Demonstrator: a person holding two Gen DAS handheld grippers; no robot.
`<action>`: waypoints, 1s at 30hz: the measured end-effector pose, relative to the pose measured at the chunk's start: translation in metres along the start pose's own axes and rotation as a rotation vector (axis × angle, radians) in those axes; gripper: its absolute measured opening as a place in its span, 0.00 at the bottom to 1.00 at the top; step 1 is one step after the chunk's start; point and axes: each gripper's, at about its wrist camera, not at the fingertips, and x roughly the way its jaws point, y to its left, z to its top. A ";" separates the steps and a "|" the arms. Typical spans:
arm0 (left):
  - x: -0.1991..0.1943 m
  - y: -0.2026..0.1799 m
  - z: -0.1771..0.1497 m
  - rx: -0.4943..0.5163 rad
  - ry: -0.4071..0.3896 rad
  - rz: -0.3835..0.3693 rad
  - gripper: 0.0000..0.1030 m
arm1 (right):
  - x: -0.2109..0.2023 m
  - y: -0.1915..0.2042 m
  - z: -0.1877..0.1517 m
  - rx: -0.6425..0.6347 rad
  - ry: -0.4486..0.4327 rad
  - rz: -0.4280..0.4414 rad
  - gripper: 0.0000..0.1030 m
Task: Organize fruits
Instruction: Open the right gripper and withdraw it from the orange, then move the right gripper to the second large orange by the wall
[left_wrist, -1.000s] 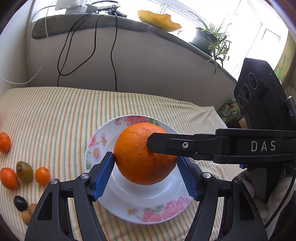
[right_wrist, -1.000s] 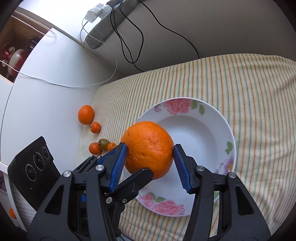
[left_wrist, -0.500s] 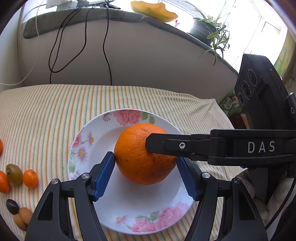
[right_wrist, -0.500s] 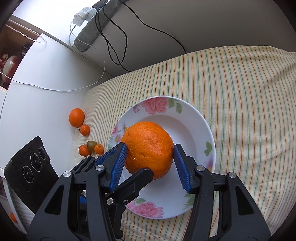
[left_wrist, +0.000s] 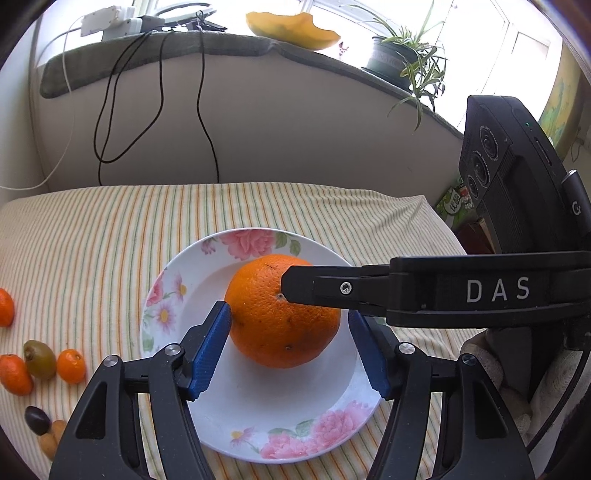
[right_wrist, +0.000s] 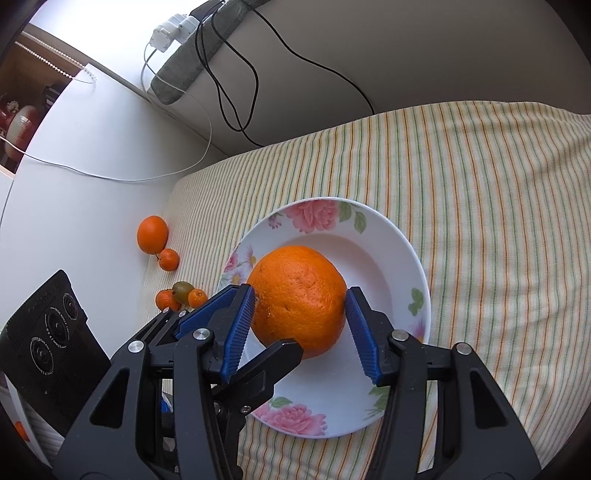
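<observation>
One big orange sits in the middle of one flowered plate on the striped cloth of the bench.

Two grippers reach in around the orange. The left gripper has its blue pads on both sides of the fruit. Its left pad touches the peel, but there is a gap on the right side, so its jaws are spread. The right gripper comes in from the other side. Its pads sit right against the orange on both sides, but I cannot tell if they are squeezing it.

Small fruits lie on the cloth to the left of the plate. In the right wrist view there are two orange ones close together near the wall. Nearer the plate, one green fruit sits between two little orange ones. The left wrist view also shows one dark fruit and two tan ones at the edge.

Up on the sill there is one potted plant, one yellow dish and one white plug strip. Black cords hang down the wall.
</observation>
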 end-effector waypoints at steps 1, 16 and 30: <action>-0.001 0.001 0.000 0.000 0.000 0.002 0.63 | -0.002 0.001 0.000 -0.002 -0.005 -0.002 0.53; -0.038 0.011 -0.018 0.023 -0.081 0.057 0.71 | -0.038 0.018 -0.020 -0.110 -0.143 -0.126 0.65; -0.090 0.021 -0.042 0.065 -0.193 0.187 0.78 | -0.062 0.058 -0.051 -0.275 -0.314 -0.175 0.67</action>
